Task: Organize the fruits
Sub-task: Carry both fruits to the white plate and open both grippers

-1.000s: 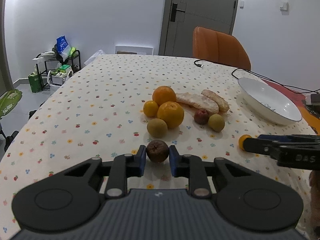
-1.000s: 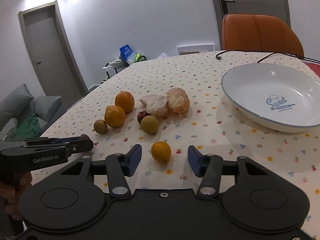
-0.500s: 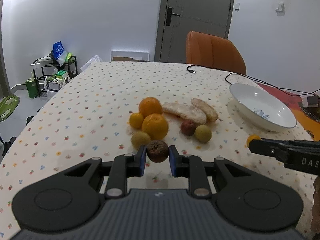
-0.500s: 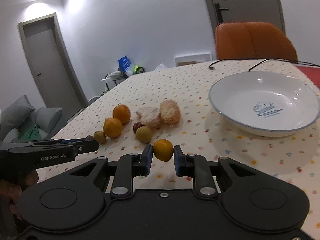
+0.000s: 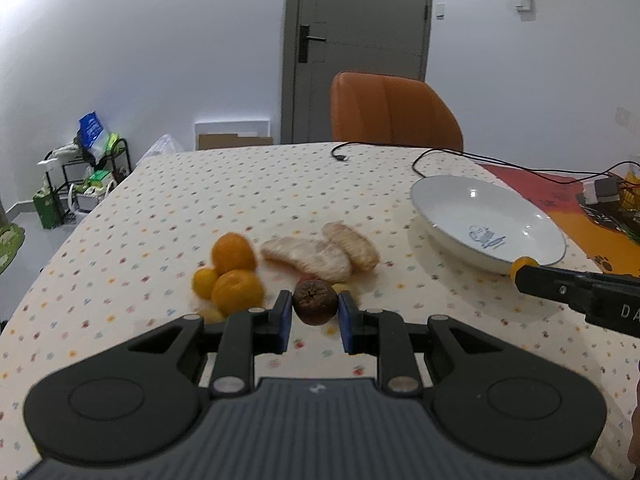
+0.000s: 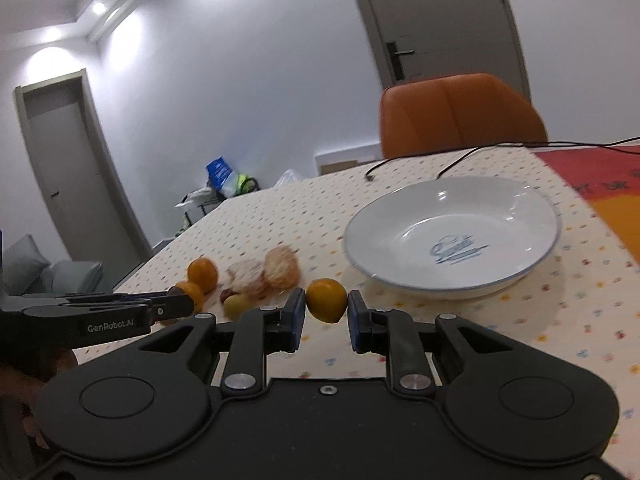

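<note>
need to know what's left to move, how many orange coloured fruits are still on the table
3, clustered left of the peeled pieces: one at the back, a bigger one in front, a small one at their left. The left gripper may hide more.

Left gripper clamps a wrinkled brown fruit.

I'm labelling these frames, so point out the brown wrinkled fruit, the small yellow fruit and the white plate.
brown wrinkled fruit (image 5: 314,307), left wrist view, front face.
small yellow fruit (image 6: 326,300), right wrist view, centre.
white plate (image 6: 452,246), right wrist view, inner basin.
</note>
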The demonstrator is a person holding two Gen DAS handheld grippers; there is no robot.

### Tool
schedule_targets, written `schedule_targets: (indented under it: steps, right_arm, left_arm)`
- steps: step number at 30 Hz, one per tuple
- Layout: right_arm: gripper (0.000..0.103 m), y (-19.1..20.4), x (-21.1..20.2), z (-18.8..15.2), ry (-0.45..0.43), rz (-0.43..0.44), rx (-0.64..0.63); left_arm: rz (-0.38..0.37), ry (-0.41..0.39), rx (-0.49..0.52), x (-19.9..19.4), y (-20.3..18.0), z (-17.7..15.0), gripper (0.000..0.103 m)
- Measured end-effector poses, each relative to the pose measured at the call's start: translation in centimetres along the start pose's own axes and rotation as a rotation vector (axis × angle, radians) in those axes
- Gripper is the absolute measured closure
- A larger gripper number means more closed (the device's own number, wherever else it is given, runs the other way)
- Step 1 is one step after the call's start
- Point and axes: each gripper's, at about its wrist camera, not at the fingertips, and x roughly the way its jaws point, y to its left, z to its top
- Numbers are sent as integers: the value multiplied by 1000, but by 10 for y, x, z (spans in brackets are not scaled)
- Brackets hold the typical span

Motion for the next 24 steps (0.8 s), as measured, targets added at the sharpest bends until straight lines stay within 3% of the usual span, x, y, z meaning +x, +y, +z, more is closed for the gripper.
schedule_targets:
  steps: [24]
  right_arm:
    - [82, -72, -22, 9, -96, -137, 76]
  left_arm:
    - [-105, -46, 111, 34, -78, 31, 80]
